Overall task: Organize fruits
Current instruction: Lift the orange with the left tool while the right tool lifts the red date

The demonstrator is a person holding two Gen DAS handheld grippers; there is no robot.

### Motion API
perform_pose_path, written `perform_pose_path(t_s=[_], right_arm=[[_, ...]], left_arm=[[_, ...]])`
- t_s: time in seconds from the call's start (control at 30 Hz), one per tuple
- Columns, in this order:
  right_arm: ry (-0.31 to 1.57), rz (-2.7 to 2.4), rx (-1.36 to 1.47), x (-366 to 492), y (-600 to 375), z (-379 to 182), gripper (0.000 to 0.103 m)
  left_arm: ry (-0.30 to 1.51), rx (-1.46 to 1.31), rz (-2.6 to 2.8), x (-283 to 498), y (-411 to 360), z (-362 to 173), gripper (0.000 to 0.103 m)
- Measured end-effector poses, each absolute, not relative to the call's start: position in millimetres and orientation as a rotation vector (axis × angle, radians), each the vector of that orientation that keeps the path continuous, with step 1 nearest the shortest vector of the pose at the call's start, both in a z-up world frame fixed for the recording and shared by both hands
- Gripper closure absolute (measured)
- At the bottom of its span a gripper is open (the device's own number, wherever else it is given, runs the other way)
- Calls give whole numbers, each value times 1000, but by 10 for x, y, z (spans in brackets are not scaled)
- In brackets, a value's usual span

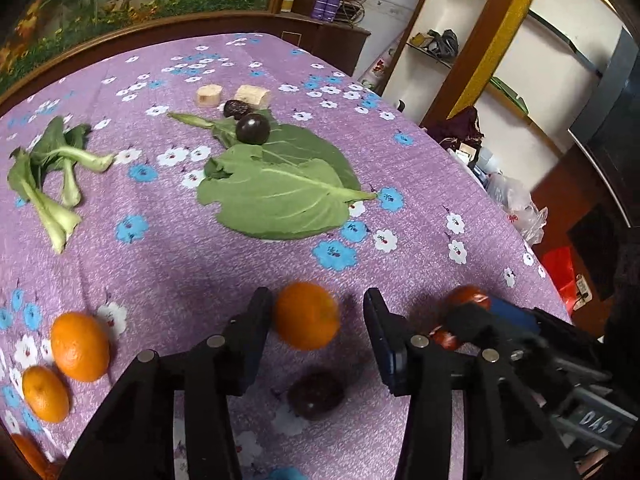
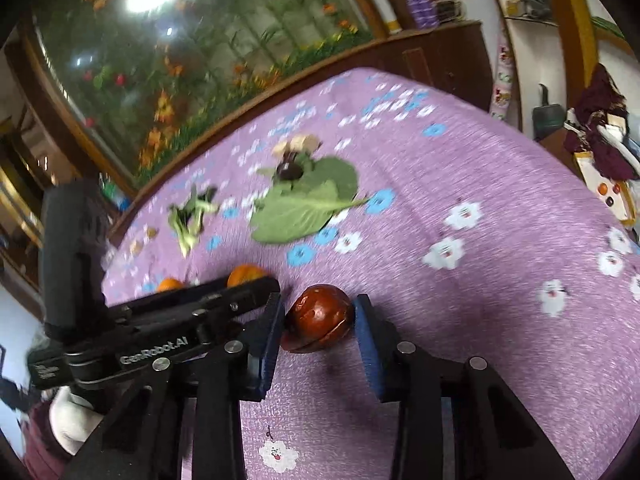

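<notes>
My left gripper (image 1: 318,320) is open; an orange (image 1: 306,315) lies between its fingers against the left one, a gap to the right one. A dark passion fruit (image 1: 316,394) sits on the cloth below it. Two more oranges (image 1: 79,346) (image 1: 45,393) lie at the lower left. My right gripper (image 2: 319,312) is shut on a red-brown fruit (image 2: 319,317) just above the table; it also shows in the left wrist view (image 1: 466,300). Another dark round fruit (image 1: 252,129) rests on the big leaves far off.
The purple flowered tablecloth (image 1: 400,168) covers the table. Big green leaves (image 1: 280,188) lie mid-table, bok choy (image 1: 52,176) at left. Two pale cut pieces (image 1: 208,95) (image 1: 253,95) and a dark wrinkled fruit (image 1: 236,108) lie at the back. Shelves and clutter stand beyond the right edge.
</notes>
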State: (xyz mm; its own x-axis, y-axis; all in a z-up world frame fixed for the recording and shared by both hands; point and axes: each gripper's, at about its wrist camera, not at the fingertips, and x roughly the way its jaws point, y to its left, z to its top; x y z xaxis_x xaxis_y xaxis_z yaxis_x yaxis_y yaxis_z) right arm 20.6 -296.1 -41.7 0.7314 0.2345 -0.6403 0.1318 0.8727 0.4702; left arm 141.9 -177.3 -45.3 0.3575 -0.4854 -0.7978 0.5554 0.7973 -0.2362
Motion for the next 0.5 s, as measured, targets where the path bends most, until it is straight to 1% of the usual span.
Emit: perform_pose_path(t_s=[0.07, 0.13, 0.2, 0.4, 0.47, 0.5], right_arm=[[747, 44, 539, 174, -3009, -415, 65], [755, 51, 561, 195, -3037, -436, 70], [765, 65, 590, 211, -3069, -468, 74], [777, 104, 605, 241, -3062, -489, 72], [799, 106, 578, 265, -3003, -498, 60], [822, 112, 558, 293, -2955, -512, 43]], left_arm=[[981, 153, -659, 1401, -1881, -465, 59], [955, 239, -619, 1354, -1961, -468, 75], [958, 226, -616, 1343, -1943, -464, 75], [940, 169, -603, 1226, -1719, -365, 76], [926, 139, -601, 1150, -1613, -282, 76], [917, 115, -604, 1101, -1532, -227, 76]])
